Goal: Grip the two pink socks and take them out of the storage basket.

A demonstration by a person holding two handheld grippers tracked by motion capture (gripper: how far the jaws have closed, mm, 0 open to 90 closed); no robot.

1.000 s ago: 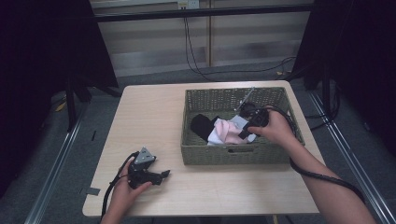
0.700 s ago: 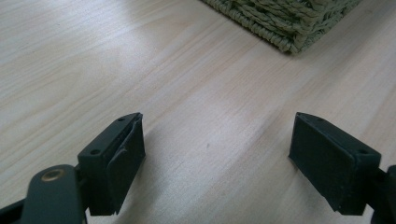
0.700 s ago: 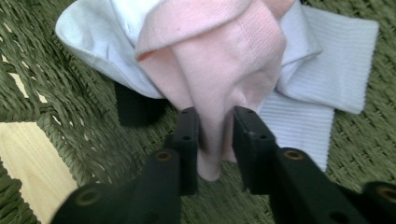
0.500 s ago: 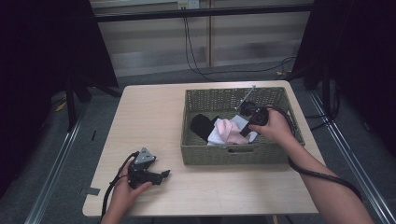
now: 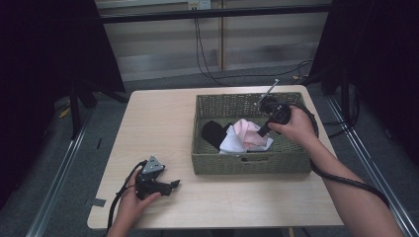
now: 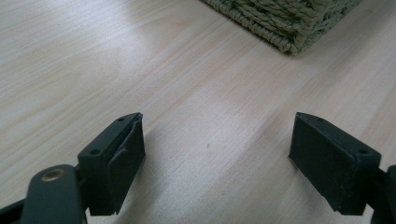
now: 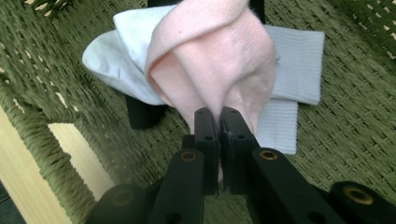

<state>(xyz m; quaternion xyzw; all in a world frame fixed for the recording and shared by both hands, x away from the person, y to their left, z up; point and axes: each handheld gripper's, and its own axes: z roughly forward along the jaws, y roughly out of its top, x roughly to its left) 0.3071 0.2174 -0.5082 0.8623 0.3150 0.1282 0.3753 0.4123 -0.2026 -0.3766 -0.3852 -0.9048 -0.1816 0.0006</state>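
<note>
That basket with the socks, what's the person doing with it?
A person holds a gripper in each hand. The right gripper reaches into the green woven basket and has its jaws shut on a pink sock, which lies on top of a white sock and a black one. The left gripper rests on the wooden table with its jaws wide open, holding nothing.

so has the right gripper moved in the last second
Yes. The right gripper, shut on the pink sock, has lifted slightly, drifting toward the woven basket's far right corner.
</note>
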